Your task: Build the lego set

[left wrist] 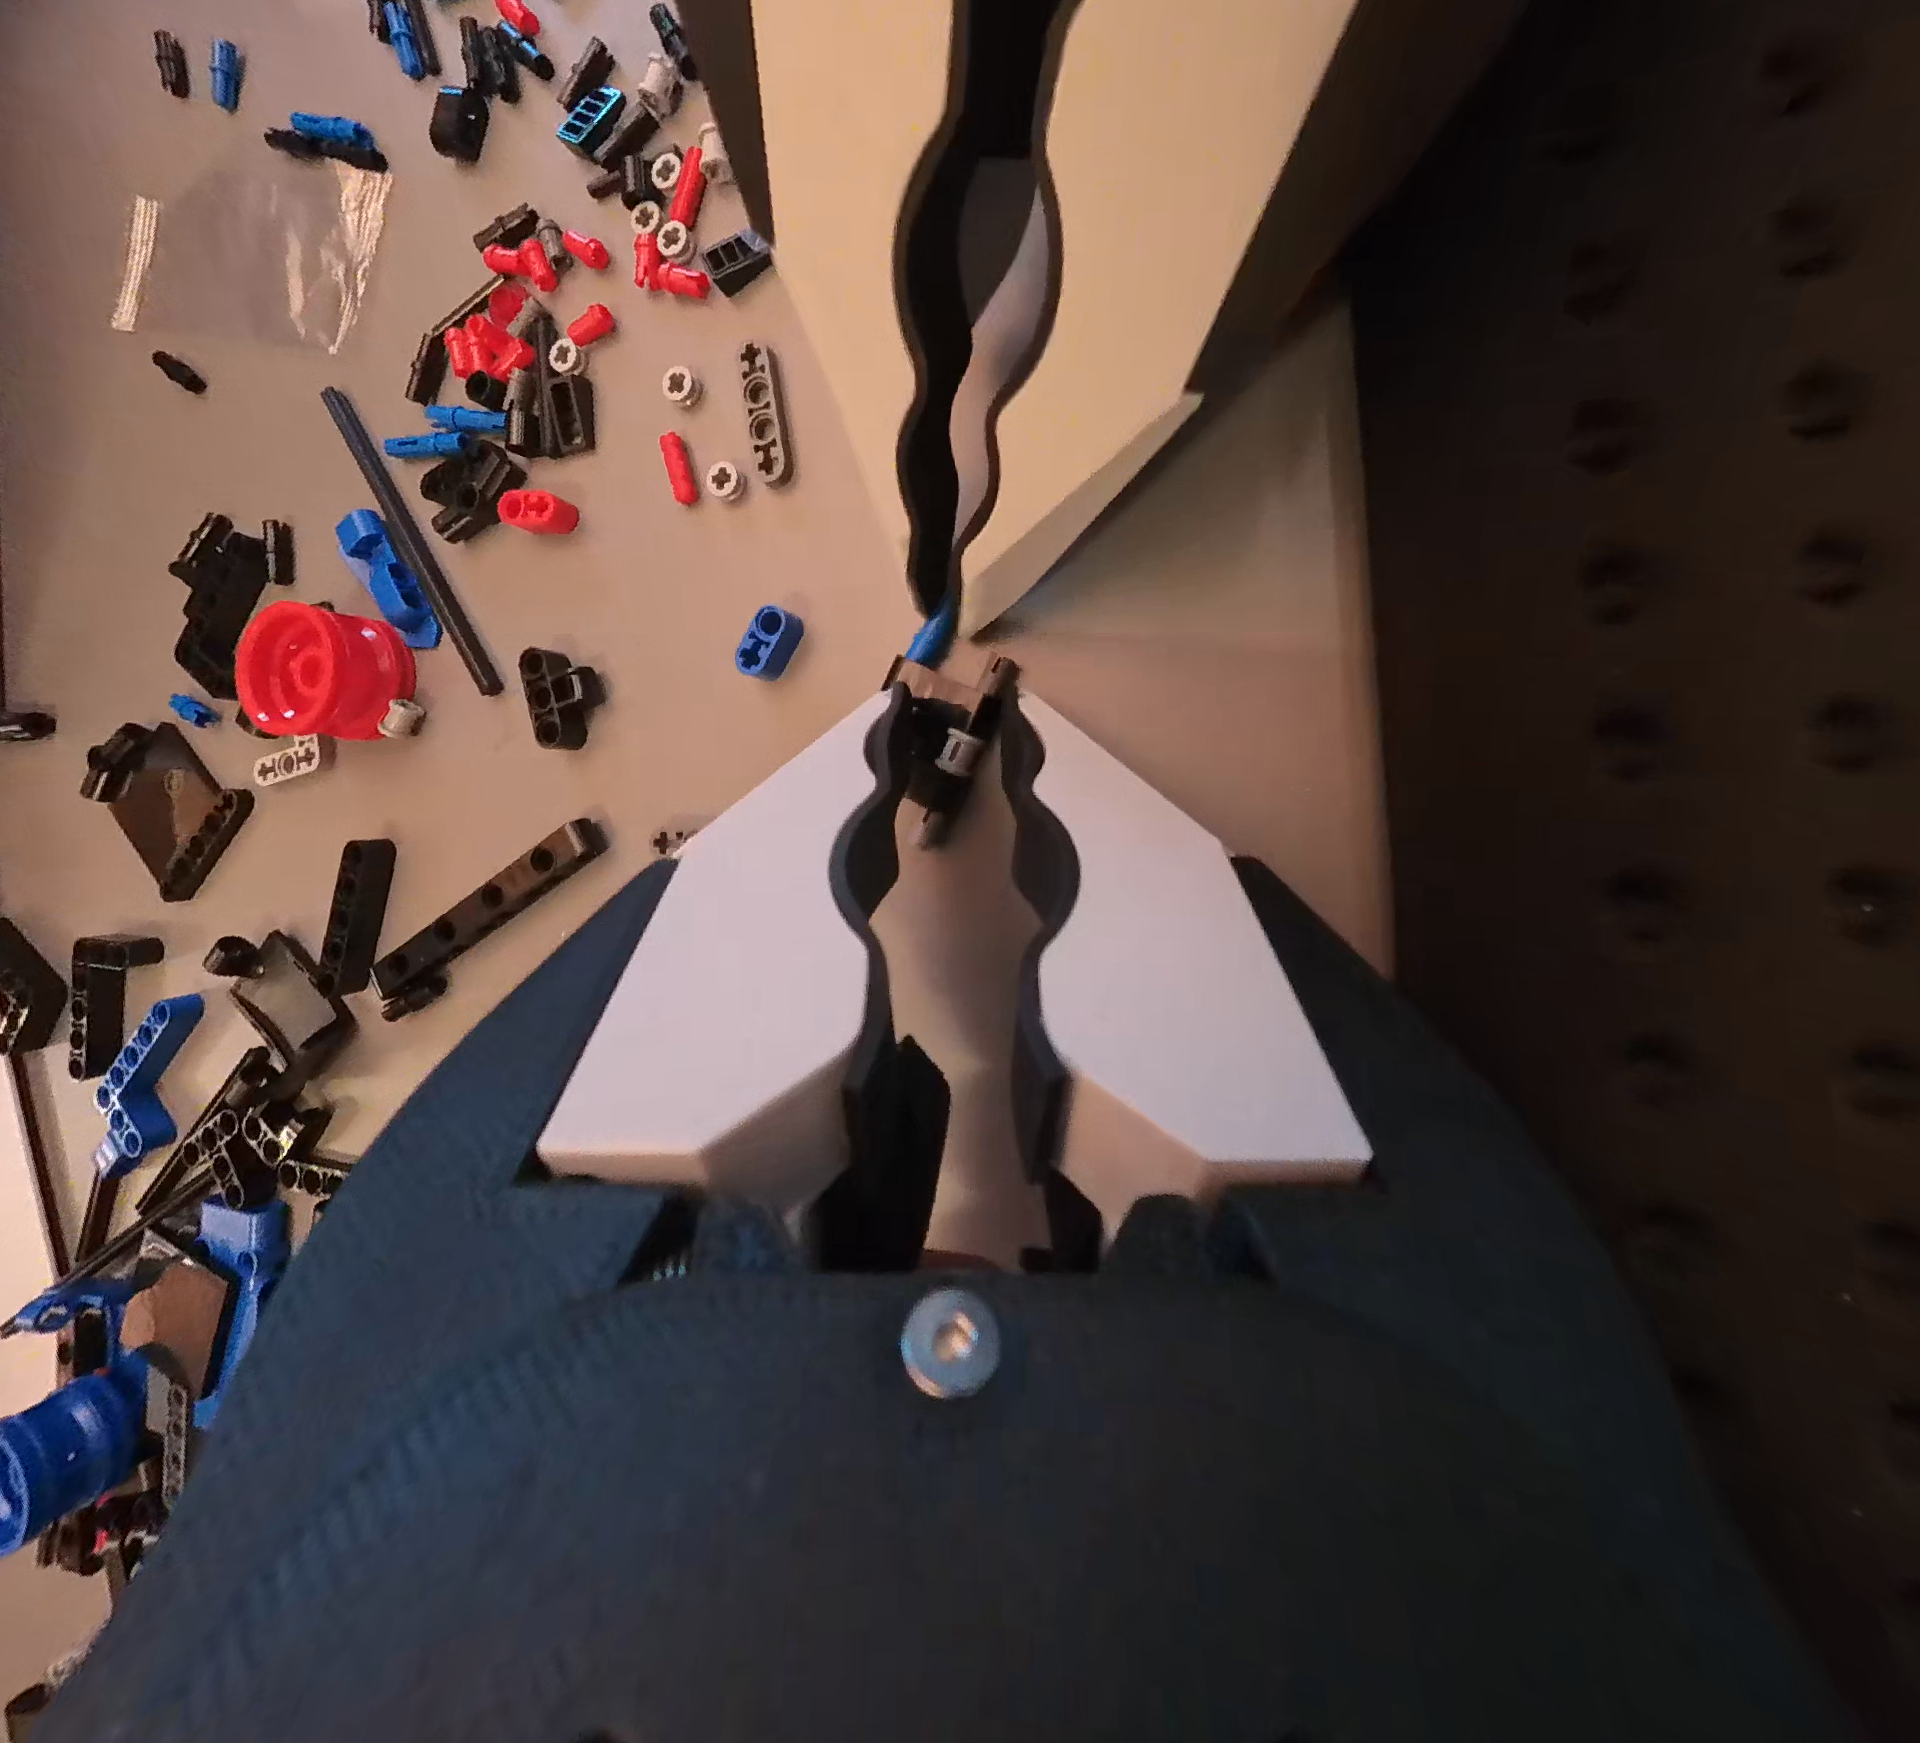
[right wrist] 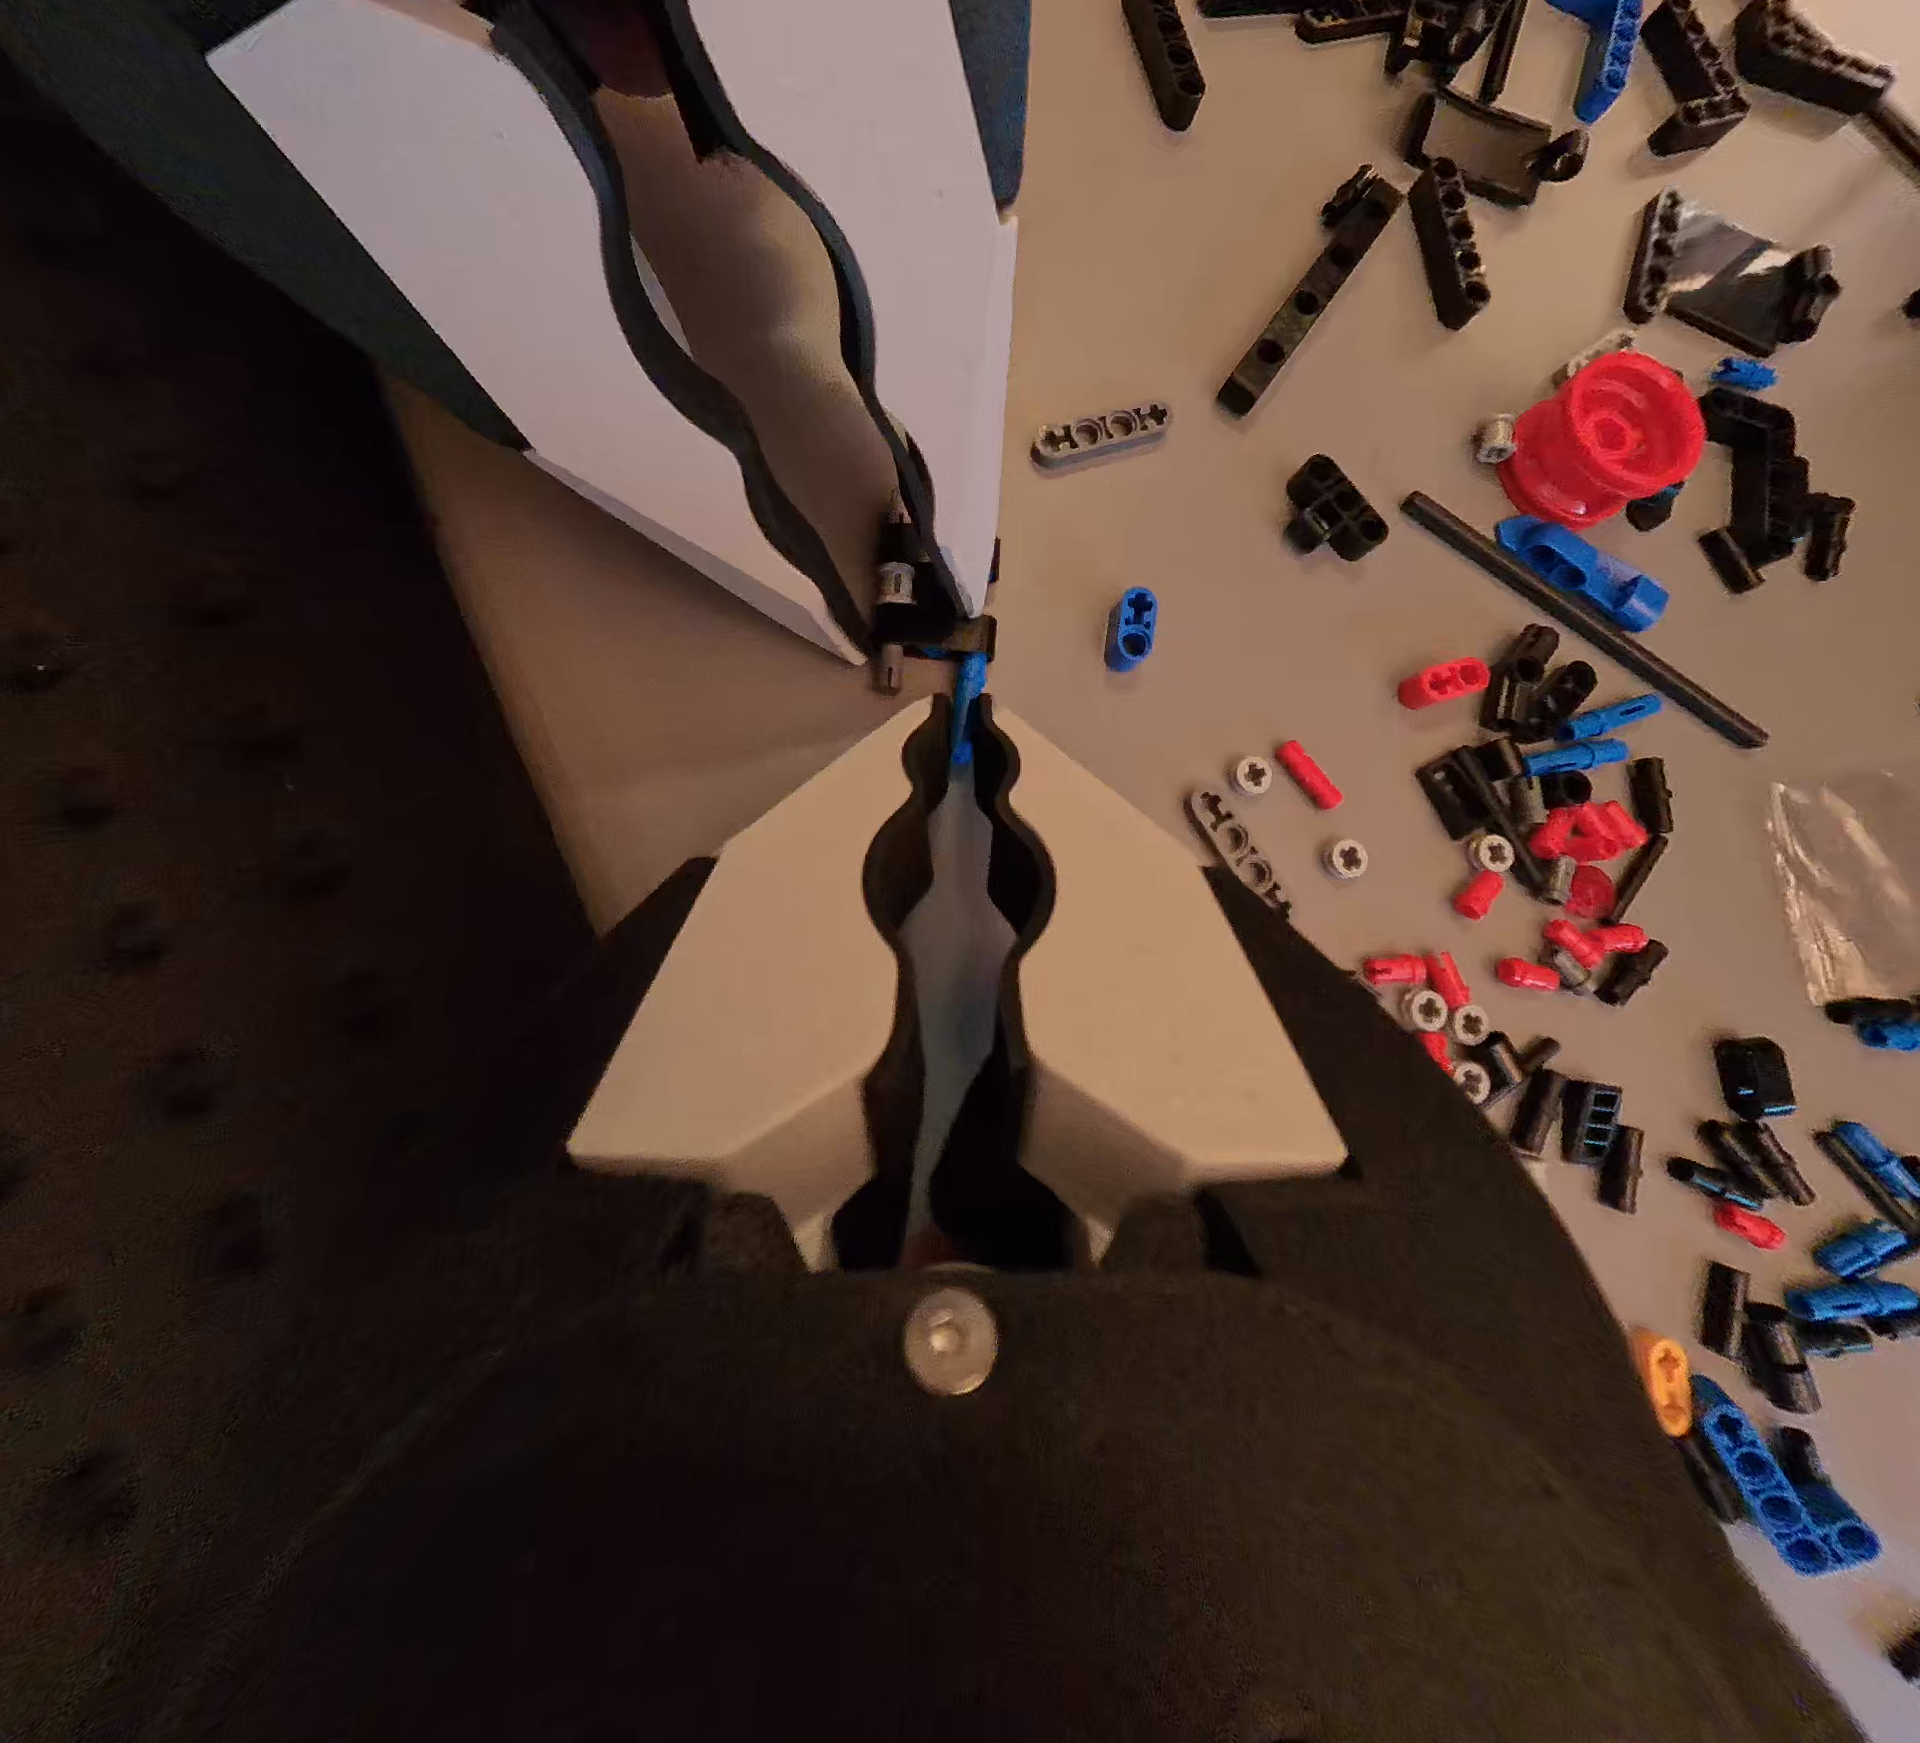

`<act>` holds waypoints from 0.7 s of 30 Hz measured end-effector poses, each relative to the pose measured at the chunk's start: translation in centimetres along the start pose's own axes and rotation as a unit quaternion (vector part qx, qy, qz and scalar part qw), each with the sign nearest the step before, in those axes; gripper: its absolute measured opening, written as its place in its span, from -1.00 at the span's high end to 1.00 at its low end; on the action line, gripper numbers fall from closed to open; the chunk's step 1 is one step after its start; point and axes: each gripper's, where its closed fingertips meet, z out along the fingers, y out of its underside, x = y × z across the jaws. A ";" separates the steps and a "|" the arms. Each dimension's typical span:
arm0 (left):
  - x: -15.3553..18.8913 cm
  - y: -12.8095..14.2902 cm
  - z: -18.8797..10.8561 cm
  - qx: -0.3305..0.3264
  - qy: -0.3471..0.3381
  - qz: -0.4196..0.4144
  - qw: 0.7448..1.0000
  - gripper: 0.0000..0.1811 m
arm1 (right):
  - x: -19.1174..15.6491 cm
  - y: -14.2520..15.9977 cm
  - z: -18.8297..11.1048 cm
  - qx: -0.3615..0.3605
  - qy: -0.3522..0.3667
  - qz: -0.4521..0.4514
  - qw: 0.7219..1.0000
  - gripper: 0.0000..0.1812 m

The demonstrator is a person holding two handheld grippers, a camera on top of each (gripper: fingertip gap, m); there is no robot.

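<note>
Beside tongs (right wrist: 961,706), loose lego pieces (right wrist: 1538,820).

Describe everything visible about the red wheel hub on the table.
The red wheel hub is a glossy plastic spool shape: two wide round flanges, a narrower waist, and a dished face with concentric rings around a centre hole. It lies on its side on the tan table, held by neither gripper. A small grey bush sits against one rim, black angled beams crowd the far side, and a blue connector lies just beside it.

no readable text, labels or numbers anywhere
</note>
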 end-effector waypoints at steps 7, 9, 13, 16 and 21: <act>0.1 -0.1 0.0 0.012 0.005 0.000 1.000 0.85 | 0.2 -0.2 0.2 0.004 -0.033 -0.030 0.999 1.00; 0.0 -0.1 0.0 0.012 0.006 0.000 1.000 0.85 | 0.2 -0.2 0.3 0.005 -0.043 -0.039 0.998 1.00; 0.0 -0.1 0.0 0.009 -0.003 0.014 1.000 0.85 | 0.2 -0.3 0.2 0.012 -0.041 -0.047 0.998 0.99; 0.1 -0.2 -0.2 0.013 0.002 0.002 1.000 0.69 | 0.2 -0.3 0.2 0.017 -0.040 -0.044 0.998 0.99; 0.0 -0.5 -1.0 0.026 0.004 0.014 1.000 0.61 | 0.4 -1.3 -0.7 0.049 -0.049 -0.031 0.997 0.99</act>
